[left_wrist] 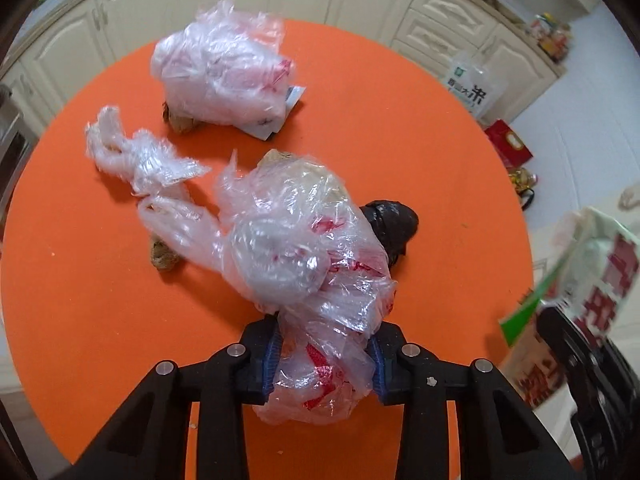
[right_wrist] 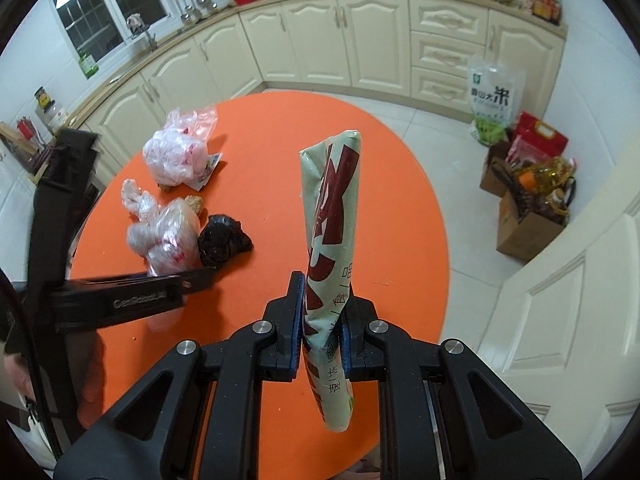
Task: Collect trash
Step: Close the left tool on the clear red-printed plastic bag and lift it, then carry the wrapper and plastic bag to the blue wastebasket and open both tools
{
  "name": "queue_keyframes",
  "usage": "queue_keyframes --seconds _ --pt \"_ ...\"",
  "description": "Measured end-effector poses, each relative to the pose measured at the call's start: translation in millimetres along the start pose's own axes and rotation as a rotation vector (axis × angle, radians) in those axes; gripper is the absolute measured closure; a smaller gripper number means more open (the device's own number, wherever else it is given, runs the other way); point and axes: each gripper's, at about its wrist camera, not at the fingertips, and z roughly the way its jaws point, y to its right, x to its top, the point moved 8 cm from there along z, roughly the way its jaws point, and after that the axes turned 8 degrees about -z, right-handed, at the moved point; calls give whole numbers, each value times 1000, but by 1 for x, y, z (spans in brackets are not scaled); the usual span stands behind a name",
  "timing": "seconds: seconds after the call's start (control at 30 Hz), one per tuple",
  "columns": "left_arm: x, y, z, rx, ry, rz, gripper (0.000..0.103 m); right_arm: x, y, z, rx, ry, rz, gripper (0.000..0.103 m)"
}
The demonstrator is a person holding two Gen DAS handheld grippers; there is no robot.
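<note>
Trash bag (left_wrist: pixel 304 248) sits clamped in my left claw (left_wrist: pixel 322 354), while my right claw (right_wrist: pixel 322 326) grips the upright printed pouch (right_wrist: pixel 332 248) well apart from it.

Thin, crinkled, glossy clear plastic bag (left_wrist: pixel 304 264); smooth matt orange bench (left_wrist: pixel 440 160); shiny black plastic wad (left_wrist: pixel 394 224); glossy printed plastic packet (right_wrist: pixel 330 248); matt black gripper (right_wrist: pixel 322 324).
</note>
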Motion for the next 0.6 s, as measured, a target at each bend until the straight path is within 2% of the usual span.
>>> queue_keyframes --seconds 0.1,0.27,0.43,0.6 --pt "-7 -1 -3 -19 -13 20 75 -1 -1 3 6 -3 7 89" --pt "-17 -10 -19 -25 20 68 76 -4 -7 -8 -4 12 9 89" --pt "-43 -12 -47 14 104 165 77 -17 -18 -25 -28 21 14 89" --pt "-79 5 -63 12 158 250 77 -37 -23 -43 -39 30 33 89"
